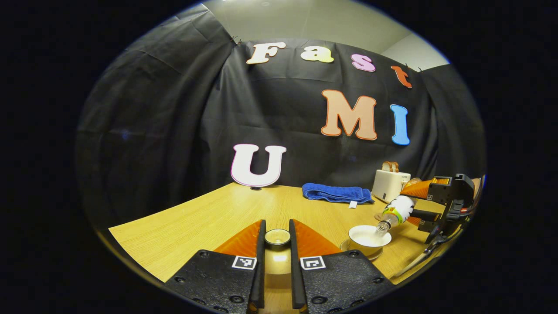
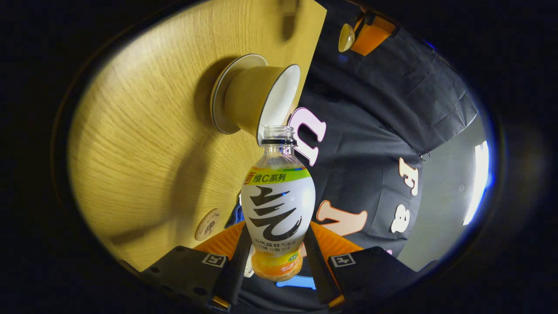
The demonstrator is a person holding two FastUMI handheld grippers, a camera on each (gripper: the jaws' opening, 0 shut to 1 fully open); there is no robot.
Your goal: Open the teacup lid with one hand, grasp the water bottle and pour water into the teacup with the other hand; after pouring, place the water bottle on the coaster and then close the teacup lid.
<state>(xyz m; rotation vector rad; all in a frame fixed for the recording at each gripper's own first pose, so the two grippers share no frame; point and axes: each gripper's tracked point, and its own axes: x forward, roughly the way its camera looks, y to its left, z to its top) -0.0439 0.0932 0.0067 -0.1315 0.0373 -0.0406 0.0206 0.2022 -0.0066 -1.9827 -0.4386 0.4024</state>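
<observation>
My left gripper (image 1: 277,229) is shut on the small round teacup lid (image 1: 277,237), held above the table to the left of the cup. The white teacup (image 1: 369,235) stands uncovered on its saucer (image 1: 348,246). My right gripper (image 2: 277,237) is shut on the lower body of the water bottle (image 2: 277,205). The uncapped bottle (image 1: 397,210) is tilted with its mouth right at the rim of the teacup (image 2: 261,98). I cannot make out a stream of water. The round coaster (image 2: 208,224) lies on the table near the right gripper.
A folded blue towel (image 1: 338,192) lies at the back of the wooden table (image 1: 196,226), with a white toaster (image 1: 389,183) to its right. The left gripper with the lid (image 2: 347,37) shows far off beyond the cup.
</observation>
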